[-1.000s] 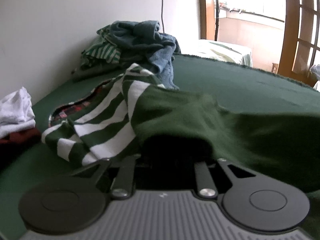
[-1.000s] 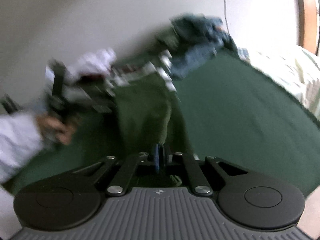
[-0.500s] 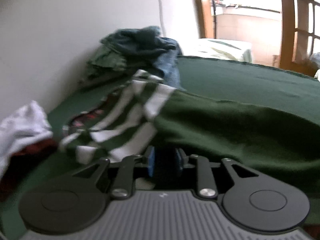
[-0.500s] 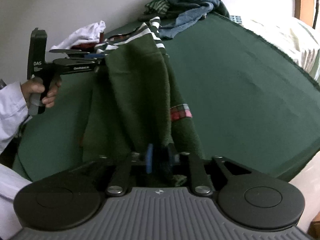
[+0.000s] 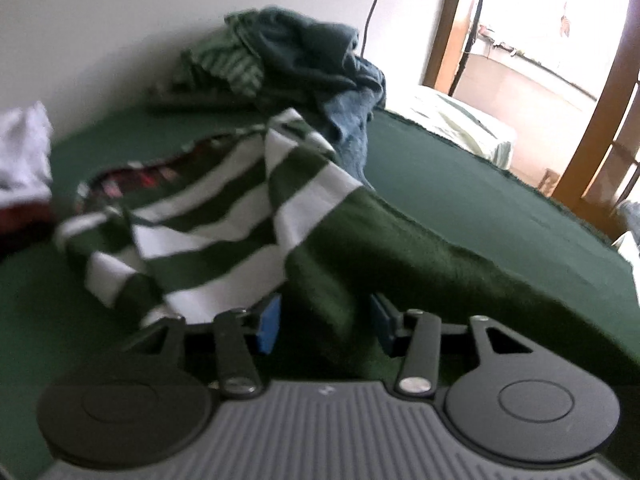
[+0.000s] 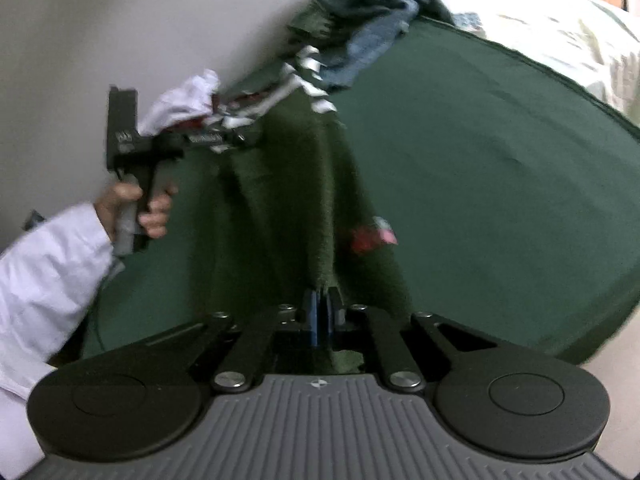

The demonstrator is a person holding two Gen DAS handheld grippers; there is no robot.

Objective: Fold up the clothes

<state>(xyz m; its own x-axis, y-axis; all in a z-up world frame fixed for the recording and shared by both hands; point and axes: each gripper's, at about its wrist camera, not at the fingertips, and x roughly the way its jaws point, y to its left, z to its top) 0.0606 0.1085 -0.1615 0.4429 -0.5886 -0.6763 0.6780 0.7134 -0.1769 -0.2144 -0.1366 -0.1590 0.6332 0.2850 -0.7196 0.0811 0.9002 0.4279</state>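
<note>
On my left, gripper [image 5: 324,320] jaws are opening off the sweater [image 5: 360,248], right gripper [image 6: 320,310] pinching its hem: fold laid.

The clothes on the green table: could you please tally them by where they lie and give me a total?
Garment being handled, the green jumper with striped sleeves: 1
Rumpled heaps at the wall, the blue and green heap and the white and dark red heap: 2
Total: 3 groups; the pieces within each heap cannot be counted.

Tools: two, left tool [image 5: 326,322] and right tool [image 6: 322,312]
Green striped top [image 5: 248,216]: one
Clothes pile [image 5: 288,52] at far edge: one
White cloth [image 5: 22,152]: one
Hand [image 6: 136,208]: one
</note>
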